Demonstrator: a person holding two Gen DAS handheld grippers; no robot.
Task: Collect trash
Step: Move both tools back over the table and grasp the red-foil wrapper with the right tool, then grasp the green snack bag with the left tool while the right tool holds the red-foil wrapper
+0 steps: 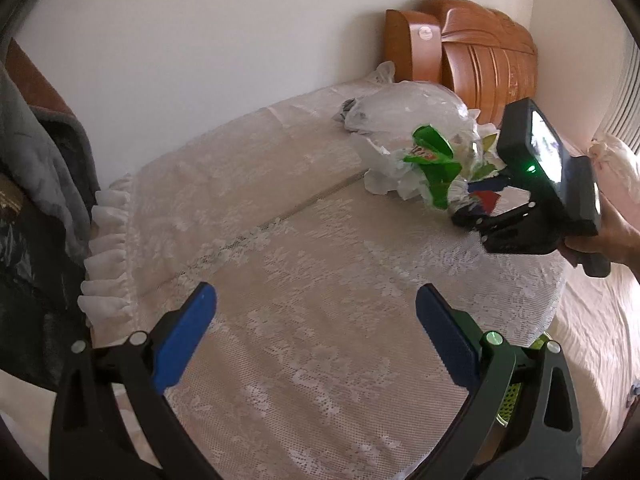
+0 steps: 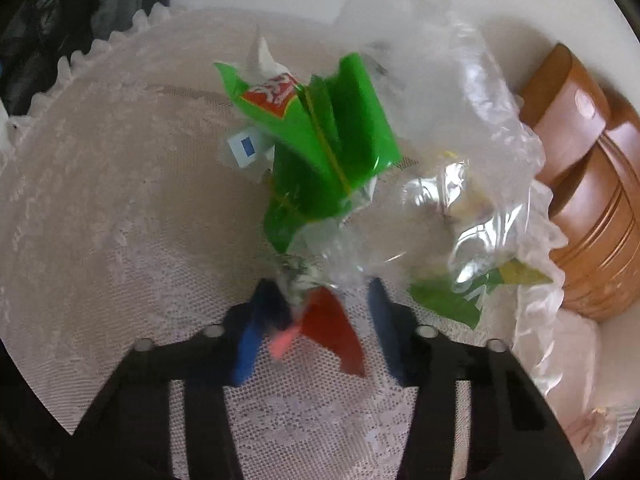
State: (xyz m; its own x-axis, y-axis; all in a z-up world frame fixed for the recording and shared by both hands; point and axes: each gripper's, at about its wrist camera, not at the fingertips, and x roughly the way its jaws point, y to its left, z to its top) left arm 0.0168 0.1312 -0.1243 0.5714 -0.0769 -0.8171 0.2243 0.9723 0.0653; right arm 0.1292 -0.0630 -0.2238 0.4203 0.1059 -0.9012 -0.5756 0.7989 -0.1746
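Observation:
A heap of trash lies at the far right of the round table with a lace cloth (image 1: 304,264): a crumpled clear plastic bag (image 1: 408,108), a green snack wrapper (image 1: 434,160) and a red wrapper (image 1: 488,200). My right gripper (image 1: 476,208), held by a hand (image 1: 600,236), is at the heap's near side. In the right wrist view the right gripper (image 2: 320,312) is closed partway on the twisted plastic and red wrapper (image 2: 332,328), and the green wrapper (image 2: 328,148) stands up above it. My left gripper (image 1: 320,312) hovers open over bare cloth, with nothing in it.
A carved wooden headboard (image 1: 480,52) stands against the wall behind the table. Dark and grey clothing (image 1: 36,184) hangs close to the table's left edge. A bed with a pale sheet (image 1: 592,340) lies to the right. A second green wrapper (image 2: 448,300) lies beside the right finger.

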